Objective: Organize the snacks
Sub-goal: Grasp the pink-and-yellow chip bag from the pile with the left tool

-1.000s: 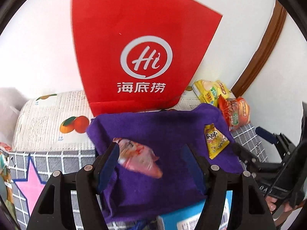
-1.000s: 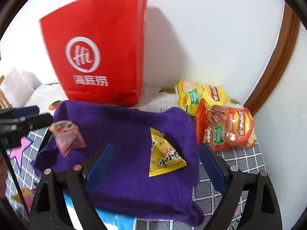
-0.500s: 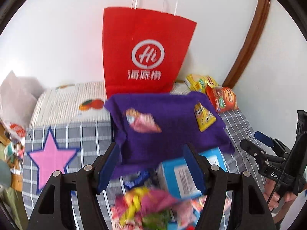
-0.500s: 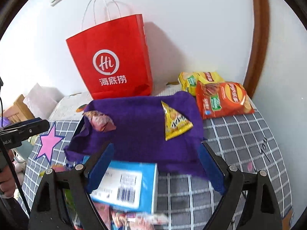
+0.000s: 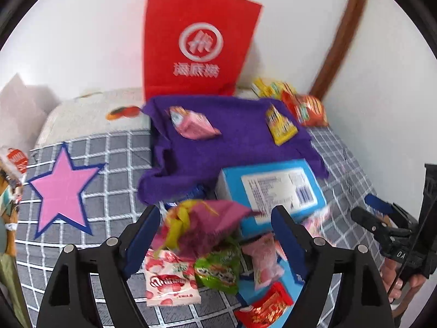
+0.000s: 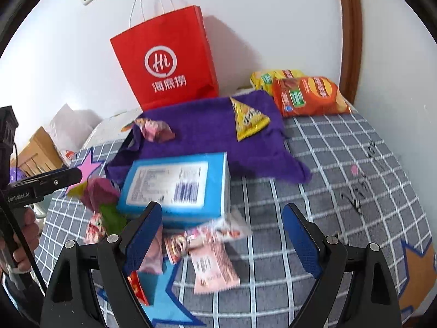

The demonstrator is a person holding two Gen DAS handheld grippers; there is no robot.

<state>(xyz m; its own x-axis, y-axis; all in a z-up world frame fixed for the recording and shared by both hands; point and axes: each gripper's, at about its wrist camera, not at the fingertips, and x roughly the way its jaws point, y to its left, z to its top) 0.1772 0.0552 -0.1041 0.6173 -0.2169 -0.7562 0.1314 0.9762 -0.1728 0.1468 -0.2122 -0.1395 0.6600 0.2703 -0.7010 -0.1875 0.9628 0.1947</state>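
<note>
On the checked bedspread (image 6: 314, 164), loose snack packets (image 5: 191, 246) sit heaped beside the blue box (image 5: 275, 191). Left gripper (image 5: 215, 235) and right gripper (image 6: 222, 235) both have fingers apart, holding nothing. Risk: closing into the heap pinches two packets; slick wrappers slip.

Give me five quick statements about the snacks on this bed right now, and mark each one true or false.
1. The yellow triangular packet lies on the purple towel. True.
2. The red paper bag lies flat on its side. False: it stands upright against the wall.
3. The blue box shows its barcode label on top. True.
4. The left gripper is shut on the green packet. False: its jaws are open and hold nothing.
5. The orange chip bag sits on the purple towel. False: it rests beside it, on the checked bedcover.
</note>
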